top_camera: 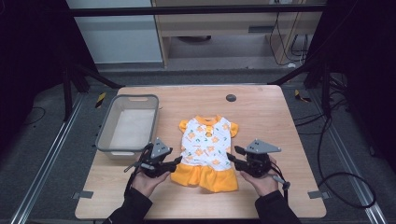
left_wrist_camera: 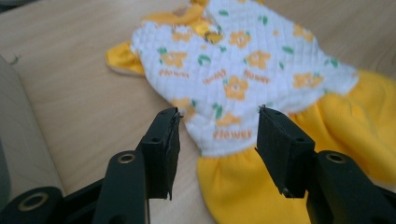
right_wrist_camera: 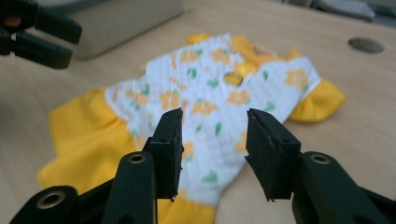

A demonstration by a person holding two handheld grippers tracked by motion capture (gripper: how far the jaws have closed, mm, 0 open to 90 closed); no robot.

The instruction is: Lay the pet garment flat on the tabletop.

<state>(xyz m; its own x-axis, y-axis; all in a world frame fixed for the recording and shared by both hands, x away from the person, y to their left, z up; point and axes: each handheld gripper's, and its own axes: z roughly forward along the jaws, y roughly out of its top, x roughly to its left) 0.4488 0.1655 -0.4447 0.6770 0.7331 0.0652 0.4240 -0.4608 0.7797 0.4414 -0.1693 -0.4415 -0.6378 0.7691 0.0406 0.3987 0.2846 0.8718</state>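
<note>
You are working with one small dress [top_camera: 207, 148], lying flat and face up near the middle of the desk [top_camera: 261, 107], its collar pointing away from you and its yellow skirt toward you. Your left claw [top_camera: 176, 161] is hovering just beside the waist on one side, its jaws standing wide with nothing between them; in the left gripper view [left_wrist_camera: 217, 135] the quilted white bodice and the skirt seam are showing through the gap. Your right claw [top_camera: 232, 154] is sitting at the opposite side of the waist, likewise open and empty [right_wrist_camera: 214, 140].

Judging by the look of it, the dress is light and soft, so it is likely going to sag and fold wherever you are not supporting it. The quilted bodice seems a little firmer than the thin skirt, so pinching at the side seams or the shoulders should be giving you better control than grabbing the ruffle.

Counting things: one dress, one grey bin [top_camera: 128, 123] standing to the left of it and apart from it, one dark round cap [top_camera: 231, 98] set in the desk beyond the collar, and two claws.
</note>
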